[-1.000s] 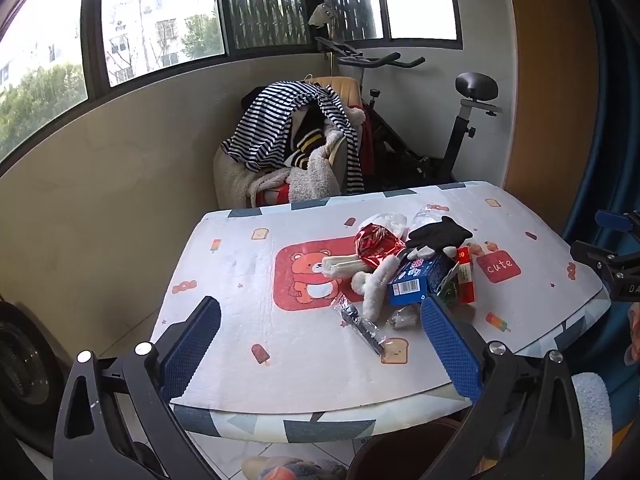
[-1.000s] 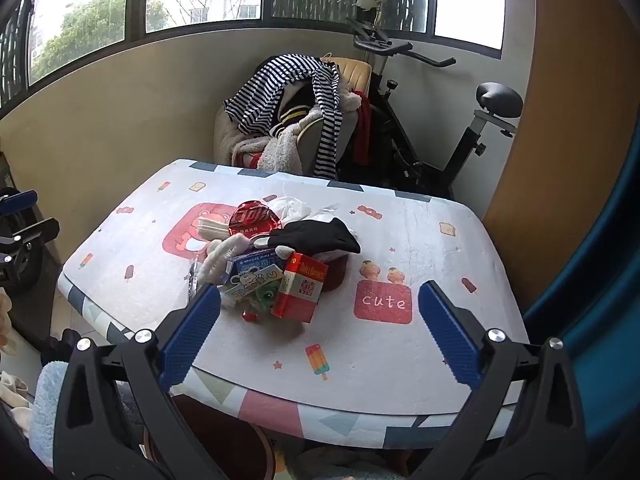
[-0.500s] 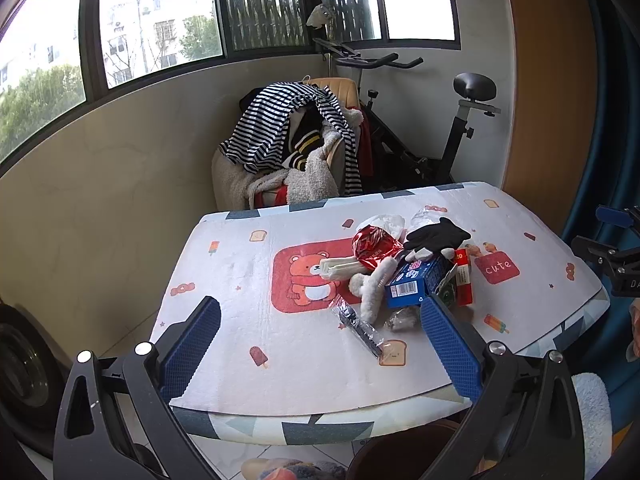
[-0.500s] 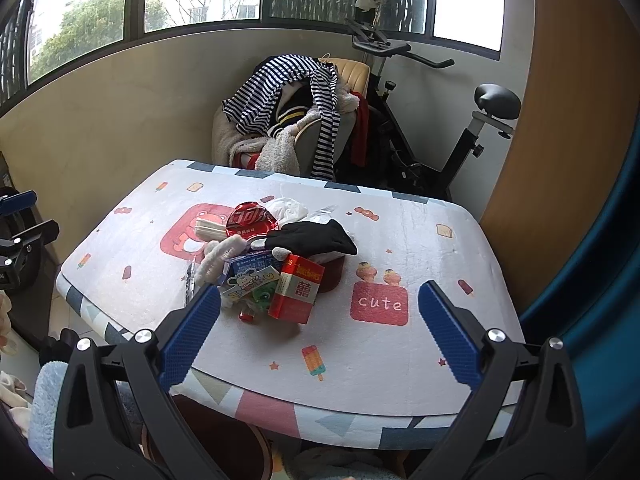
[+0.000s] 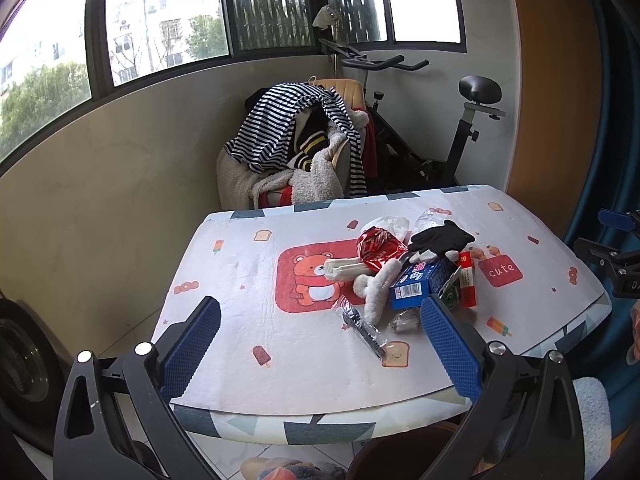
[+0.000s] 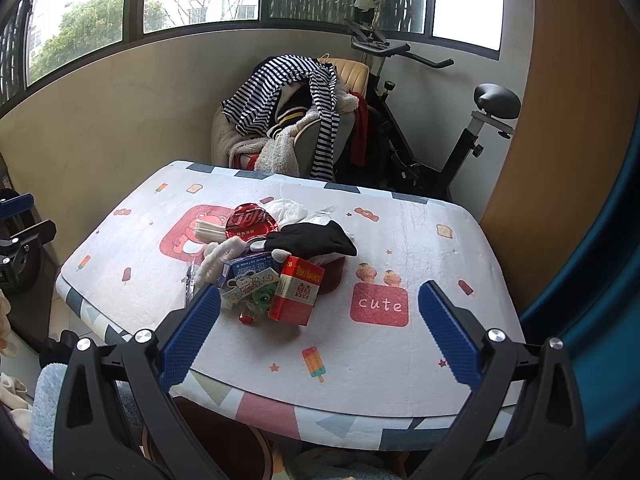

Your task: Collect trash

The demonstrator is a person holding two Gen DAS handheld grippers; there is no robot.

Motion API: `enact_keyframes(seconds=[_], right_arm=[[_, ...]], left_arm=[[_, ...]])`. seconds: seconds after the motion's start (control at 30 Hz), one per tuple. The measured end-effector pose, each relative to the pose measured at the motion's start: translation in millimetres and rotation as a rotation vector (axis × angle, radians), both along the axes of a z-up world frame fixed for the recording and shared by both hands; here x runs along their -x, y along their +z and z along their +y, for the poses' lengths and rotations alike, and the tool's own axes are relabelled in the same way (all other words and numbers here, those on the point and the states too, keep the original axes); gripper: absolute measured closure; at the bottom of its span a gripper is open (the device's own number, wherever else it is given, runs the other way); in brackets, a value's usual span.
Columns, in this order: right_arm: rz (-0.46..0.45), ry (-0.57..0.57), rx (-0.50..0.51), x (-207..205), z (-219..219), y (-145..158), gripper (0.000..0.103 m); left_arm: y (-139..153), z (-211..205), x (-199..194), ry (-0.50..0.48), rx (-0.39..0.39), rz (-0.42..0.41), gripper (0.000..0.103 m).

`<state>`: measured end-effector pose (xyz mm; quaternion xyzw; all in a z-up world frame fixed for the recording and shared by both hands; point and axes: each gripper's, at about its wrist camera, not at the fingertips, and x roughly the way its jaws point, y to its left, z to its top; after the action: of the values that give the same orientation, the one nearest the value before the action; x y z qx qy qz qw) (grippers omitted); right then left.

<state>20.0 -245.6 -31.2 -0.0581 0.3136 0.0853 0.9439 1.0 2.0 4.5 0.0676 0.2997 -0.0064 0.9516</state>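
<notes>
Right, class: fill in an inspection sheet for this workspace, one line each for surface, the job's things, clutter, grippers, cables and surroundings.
Surface: table under a cartoon-print cloth, most of it bare.
Job's things: one pile near the middle: red packet, blue box, red foil wrapper, clear wrapper lying apart on the near side.
Clutter: black glove on top of the pile; white fluffy item in it.
Grippers: left gripper and right gripper both open, empty, above the table's near edge.
Cables: nothing seen.
Surroundings: chair heaped with clothes, exercise bike, windows, brown bin below the near edge.
</notes>
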Motion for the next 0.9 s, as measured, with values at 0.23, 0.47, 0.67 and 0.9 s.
enact_keyframes(seconds=[0.23, 0.47, 0.67, 0.9], right_arm=[[0.007, 0.002, 0.004, -2.0, 1.1, -0.1, 0.006], [-0.001, -0.004, 0.0, -1.5, 1.4, -2.4, 0.006], [-0.006, -0.007, 0.011, -0.4, 0.7, -4.1, 0.006], [-0.005, -0.013, 0.008, -0.9, -2.7, -4.4, 0.006]], left_arm=[[-2.2, 2.2, 2.0, 0.01, -0.006, 0.001, 0.005], [-3.1, 4.2, 2.0, 0.017, 0.023, 0.01, 0.005], [-2.0, 0.5, 3.2, 0.019, 0.002, 0.0, 0.005], [1.8, 3.7, 6.5, 0.041, 0.017, -0.028, 0.005]])
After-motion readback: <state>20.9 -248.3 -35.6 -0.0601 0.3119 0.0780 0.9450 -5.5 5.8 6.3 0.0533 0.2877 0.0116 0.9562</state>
